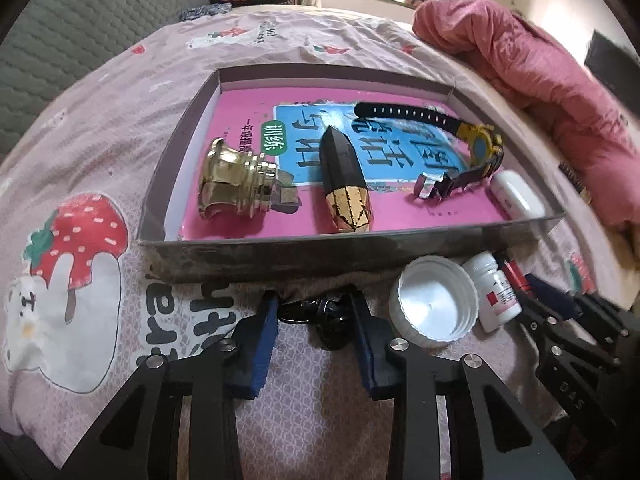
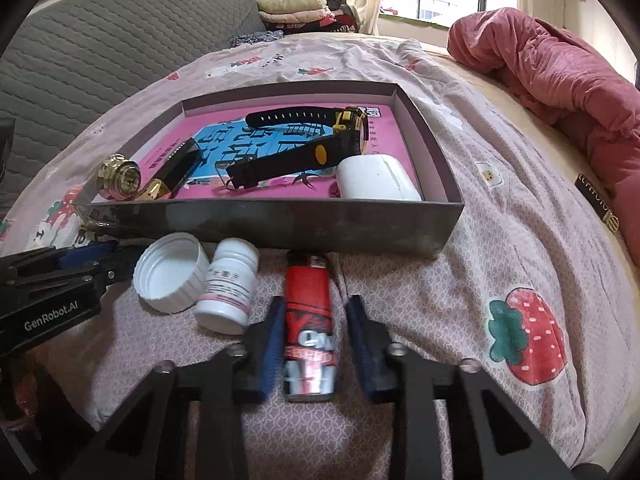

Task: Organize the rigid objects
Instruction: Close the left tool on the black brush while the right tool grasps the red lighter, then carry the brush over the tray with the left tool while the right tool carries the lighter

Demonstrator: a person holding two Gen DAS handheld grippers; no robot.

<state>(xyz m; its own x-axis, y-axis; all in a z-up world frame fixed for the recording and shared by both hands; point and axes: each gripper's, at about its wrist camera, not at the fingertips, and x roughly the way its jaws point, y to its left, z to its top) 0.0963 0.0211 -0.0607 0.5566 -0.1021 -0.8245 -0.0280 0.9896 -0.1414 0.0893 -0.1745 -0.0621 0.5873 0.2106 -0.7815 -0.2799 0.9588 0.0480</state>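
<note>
A shallow grey box (image 1: 280,252) (image 2: 280,222) lies on the bed, lined with a pink book. In it are a gold bell-shaped piece (image 1: 234,182), a black and gold faceted piece (image 1: 346,184), a black and yellow watch (image 1: 476,148) and a white case (image 2: 376,178). In front of the box lie a white cap (image 1: 434,302), a white pill bottle (image 2: 230,290) and a red lighter (image 2: 308,320). My left gripper (image 1: 314,314) is open around a small black object (image 1: 330,318). My right gripper (image 2: 314,322) is open around the lighter.
The bedsheet (image 2: 500,240) has strawberry prints. A rumpled pink quilt (image 2: 560,80) lies to the right. A grey quilted headboard (image 2: 100,40) stands to the left, with folded clothes (image 2: 296,10) by the window at the back.
</note>
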